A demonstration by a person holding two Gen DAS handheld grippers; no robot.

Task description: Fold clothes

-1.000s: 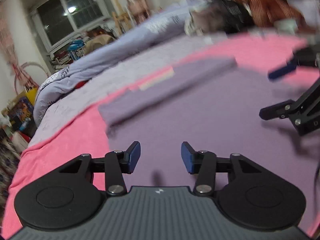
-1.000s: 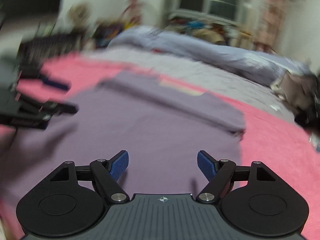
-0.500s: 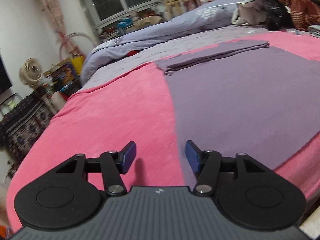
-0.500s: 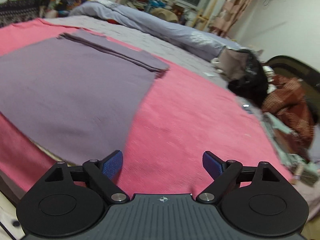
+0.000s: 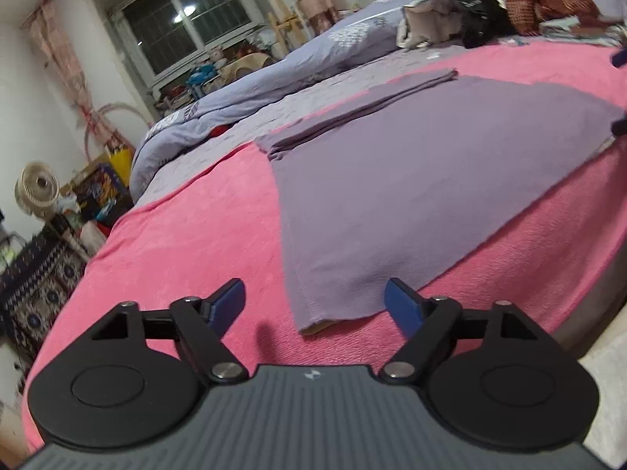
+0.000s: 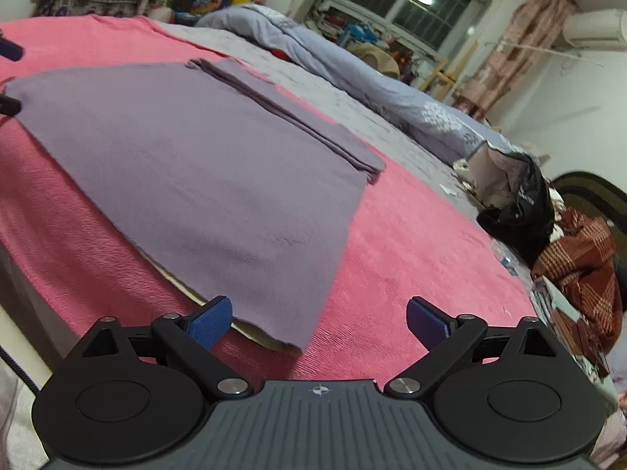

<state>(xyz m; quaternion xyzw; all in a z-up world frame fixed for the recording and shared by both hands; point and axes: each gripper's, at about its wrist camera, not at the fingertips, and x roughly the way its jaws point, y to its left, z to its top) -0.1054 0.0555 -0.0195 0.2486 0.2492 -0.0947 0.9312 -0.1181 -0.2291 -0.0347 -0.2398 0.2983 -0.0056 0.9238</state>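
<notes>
A purple garment lies flat on the pink blanket, its far part folded over into a narrow band. My left gripper hovers at the garment's near left corner, jaws opening, with the corner lying between the pads untouched. In the right wrist view the same garment spreads to the left. My right gripper hangs over its near right corner, jaws opening, nothing pressed. Blue tips of the other gripper show at each view's edge.
A lilac duvet and grey quilt lie along the far side of the bed. A black bag and a red checked cloth sit near the headboard. The bed's front edge drops off close to both grippers. A fan stands left.
Both grippers have drawn apart from over the garment's middle to its two near corners, and their jaws have spread wider. The garment itself lies as before.
</notes>
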